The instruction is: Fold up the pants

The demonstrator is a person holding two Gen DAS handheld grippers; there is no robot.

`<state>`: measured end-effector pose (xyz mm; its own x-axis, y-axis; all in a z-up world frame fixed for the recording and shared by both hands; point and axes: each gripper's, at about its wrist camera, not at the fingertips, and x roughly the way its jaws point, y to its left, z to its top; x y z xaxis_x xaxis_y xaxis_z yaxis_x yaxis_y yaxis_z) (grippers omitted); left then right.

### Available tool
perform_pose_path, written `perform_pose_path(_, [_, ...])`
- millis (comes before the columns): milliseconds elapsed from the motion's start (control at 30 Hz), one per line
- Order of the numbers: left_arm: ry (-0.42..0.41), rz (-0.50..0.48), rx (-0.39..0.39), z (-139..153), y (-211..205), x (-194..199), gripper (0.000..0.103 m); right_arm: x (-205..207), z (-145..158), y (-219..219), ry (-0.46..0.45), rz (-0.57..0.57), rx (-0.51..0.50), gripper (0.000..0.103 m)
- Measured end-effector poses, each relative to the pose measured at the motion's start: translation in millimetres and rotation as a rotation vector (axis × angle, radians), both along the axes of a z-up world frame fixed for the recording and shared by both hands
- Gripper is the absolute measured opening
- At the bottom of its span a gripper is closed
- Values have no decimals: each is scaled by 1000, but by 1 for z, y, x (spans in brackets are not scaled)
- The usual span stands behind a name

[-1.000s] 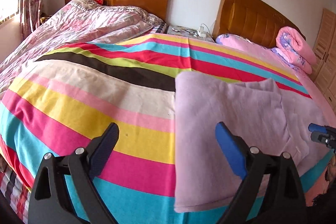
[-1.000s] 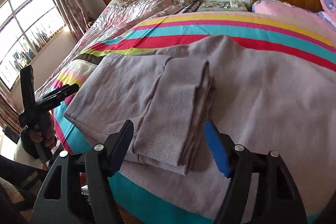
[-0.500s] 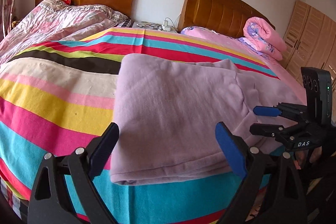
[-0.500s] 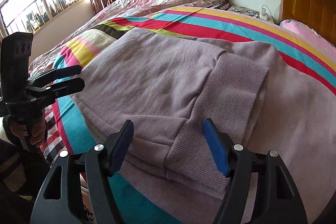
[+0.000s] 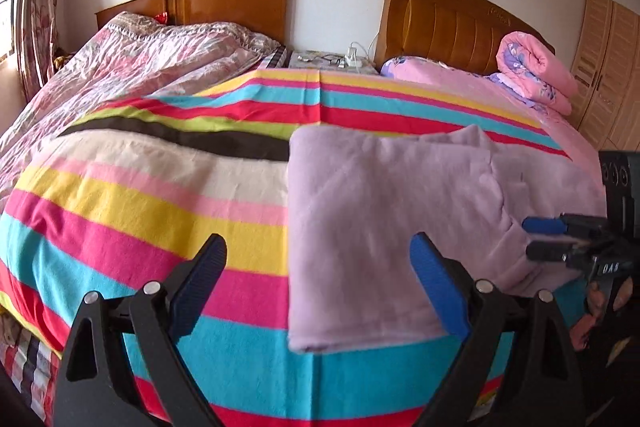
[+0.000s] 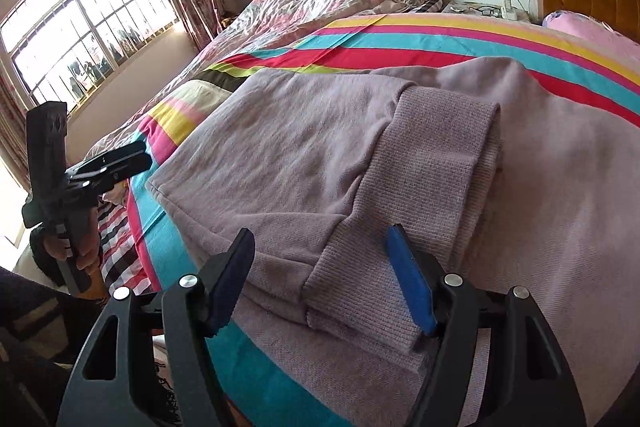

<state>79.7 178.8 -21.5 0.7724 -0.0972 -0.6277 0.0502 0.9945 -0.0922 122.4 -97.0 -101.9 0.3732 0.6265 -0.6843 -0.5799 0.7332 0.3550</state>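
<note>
My left tongs [image 5: 316, 279] hang spread and empty over the near edge of the bed [image 5: 120, 227], their right finger above the left end of the pants [image 5: 380, 211], their left finger over bare striped sheet [image 5: 168, 195]. The lilac pants lie already folded over on themselves, long axis running side to side along the bed's near edge, ahead and to the right of these tongs. Further right, my right tongs [image 6: 320, 271] are also spread and hold nothing, poised straddling the ribbed cuffs [image 6: 424, 195] stacked on top of the fabric at that end; whether the pads touch the cloth I cannot tell. That makes my right hand the nearer to a graspable edge, and I judge the next fold would carry this cuff end leftward toward the other tongs. The sheet lies flat and soft beneath. Around it: a quilted bed [image 5: 132, 67] to the left under a barred window [image 6: 80, 27], a nightstand [image 5: 332, 61] between two wooden headboards, a rolled pink duvet [image 5: 536, 71] at right.
</note>
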Motion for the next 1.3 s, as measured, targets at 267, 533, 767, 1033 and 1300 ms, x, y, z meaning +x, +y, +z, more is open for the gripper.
perform_pose_path(267, [105, -188, 37, -2, -78, 140, 102, -6, 1, 6, -28, -1, -53, 67])
perform_pose_path(533, [205, -74, 103, -55, -71, 168, 102, 4, 14, 11, -47, 16, -91, 68])
perform_pose_path(767, [206, -72, 103, -56, -69, 169, 102, 28, 22, 36, -133, 38, -145, 74])
perform_pose_path(1033, [206, -72, 106, -56, -71, 168, 102, 40, 18, 27, -102, -8, -181, 75])
perform_pose_path(1300, [208, -70, 117, -56, -73, 168, 102, 57, 2, 29, -99, -22, -230, 82])
